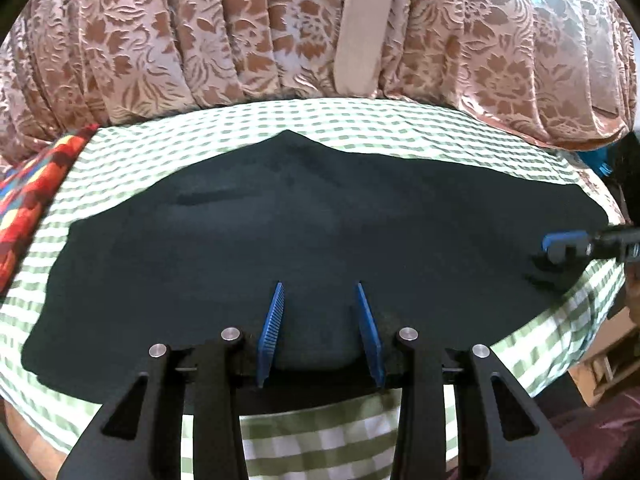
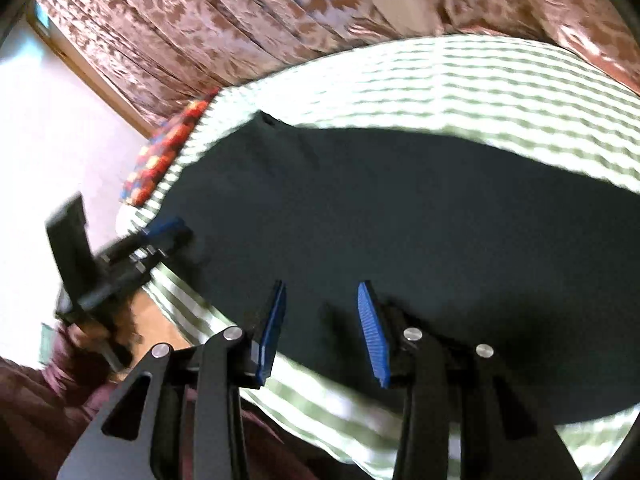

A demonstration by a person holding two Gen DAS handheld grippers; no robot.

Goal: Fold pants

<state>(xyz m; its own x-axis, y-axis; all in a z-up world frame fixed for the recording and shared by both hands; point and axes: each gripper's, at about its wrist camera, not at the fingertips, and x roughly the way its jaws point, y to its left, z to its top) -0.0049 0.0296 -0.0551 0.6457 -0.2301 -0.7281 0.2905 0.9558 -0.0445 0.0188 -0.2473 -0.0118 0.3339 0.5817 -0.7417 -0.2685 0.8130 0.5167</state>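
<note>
Blue pads of the left gripper (image 1: 320,334) sit closest to the lens, jaws spread apart over the near hem of the pants (image 1: 304,224), with a hump of dark cloth bulging between them but not pinched. Those pants lie spread flat across a green checked sheet (image 1: 360,120) on the bench, one edge running along the near side and a small peak pointing toward the curtain (image 1: 200,32) behind. At the far right end, the right gripper (image 1: 560,246) rests at the cloth's corner; seen from its own camera, the right gripper (image 2: 322,332) also has its jaws apart, straddling the near edge where cloth meets sheet.

Judging from this, both grabs are about to happen, and several things could spoil them. Closing the jaws too deep may catch the checked sheet along with the pants, dragging the cover up with the fold. Closing too shallow may take only the top layer, so the layers slide apart when lifted. The right wrist view is smeared by motion, which suggests that hand is moving fast; a hurried pinch could miss the hem altogether. If one side lifts before the other, the fold will go skewed. A patterned cloth (image 1: 32,200) at the left lies near enough to snag.
</note>
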